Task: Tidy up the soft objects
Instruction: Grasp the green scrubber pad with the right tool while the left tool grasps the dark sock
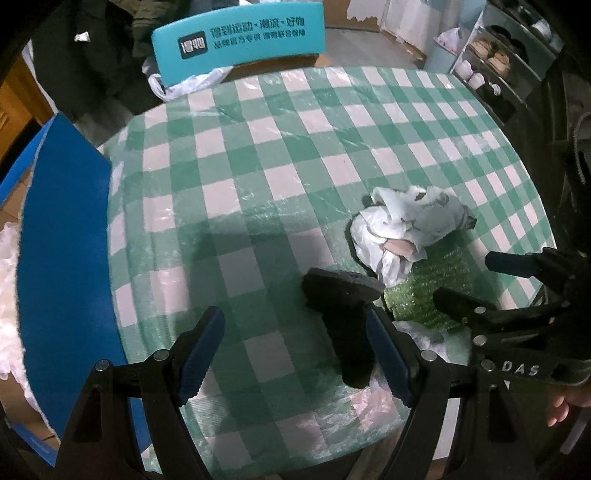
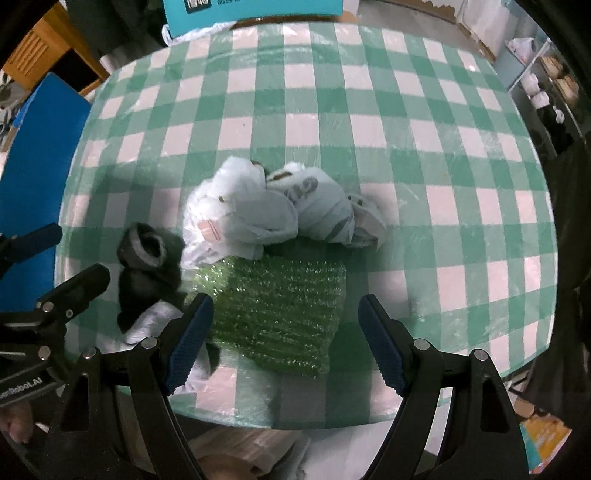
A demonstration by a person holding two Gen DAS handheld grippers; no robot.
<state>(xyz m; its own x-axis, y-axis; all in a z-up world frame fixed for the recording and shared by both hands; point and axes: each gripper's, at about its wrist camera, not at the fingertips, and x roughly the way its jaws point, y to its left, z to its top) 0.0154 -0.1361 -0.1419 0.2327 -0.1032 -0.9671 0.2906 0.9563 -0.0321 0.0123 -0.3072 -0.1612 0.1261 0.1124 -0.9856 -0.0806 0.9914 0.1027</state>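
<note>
"das" on the right gripper (image 1: 476, 280) (chinese slogan on teal box (image 1: 240, 33)).

Round table w/ green-white check cloth (image 2: 369, 110). Teal chair back (image 1: 240, 37) at far edge, blue board (image 1: 62, 240) at left, shoe rack (image 1: 495, 59) far right.

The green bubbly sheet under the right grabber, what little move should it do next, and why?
Probably lower the right gripper a little more onto the green bubble wrap and close. Its jaws stand open and empty, the sheet lies flat on the checked table between them, and the white bundle sits just beyond.
</note>
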